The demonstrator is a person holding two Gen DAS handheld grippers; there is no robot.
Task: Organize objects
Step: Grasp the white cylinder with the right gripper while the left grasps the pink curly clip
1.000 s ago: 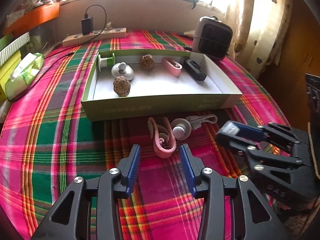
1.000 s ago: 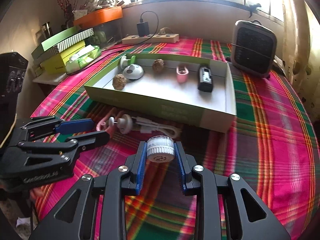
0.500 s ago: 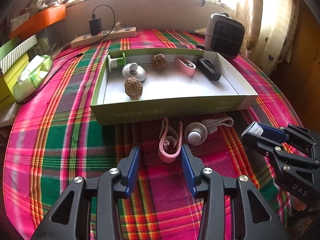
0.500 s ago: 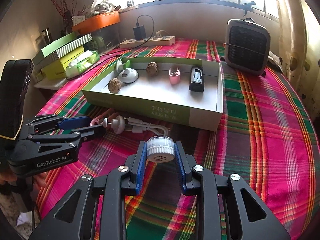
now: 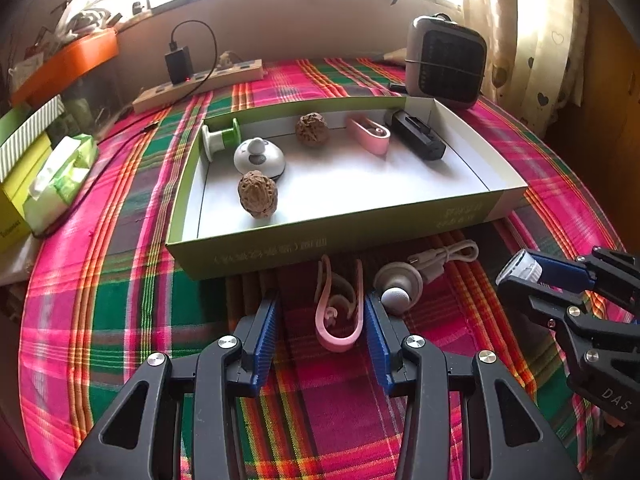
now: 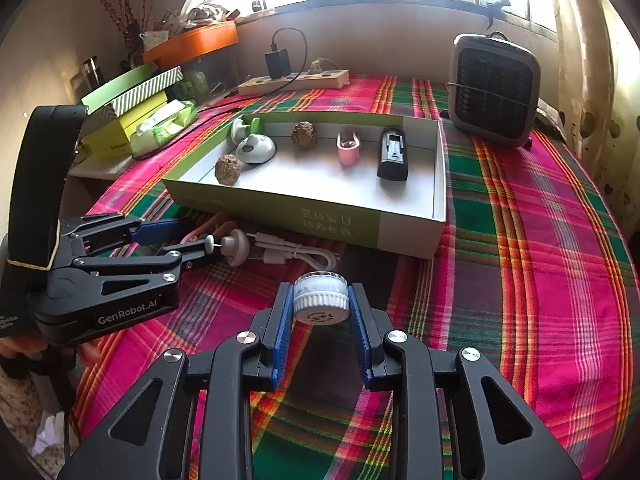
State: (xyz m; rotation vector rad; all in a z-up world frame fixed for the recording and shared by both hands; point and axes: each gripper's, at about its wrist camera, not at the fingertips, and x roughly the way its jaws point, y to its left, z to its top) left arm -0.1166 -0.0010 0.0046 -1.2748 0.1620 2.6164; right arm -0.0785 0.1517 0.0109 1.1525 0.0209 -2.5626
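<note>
- Your left gripper sits low over the plaid tablecloth, jaws spread, with the pink clip lying between the blue pads; whether the right pad touches it, you cannot tell.
- Just right of the clip: a round white knob and a coiled white cable, both on the cloth in front of the green box.
- Your right gripper pinches a small white jar by its ribbed cap, held above the cloth, near the box's front wall.
- Inside the box: two walnuts, a white dome, a green spool, a second pink clip, a black device.
- Behind the box: a small heater and a power strip.
</note>
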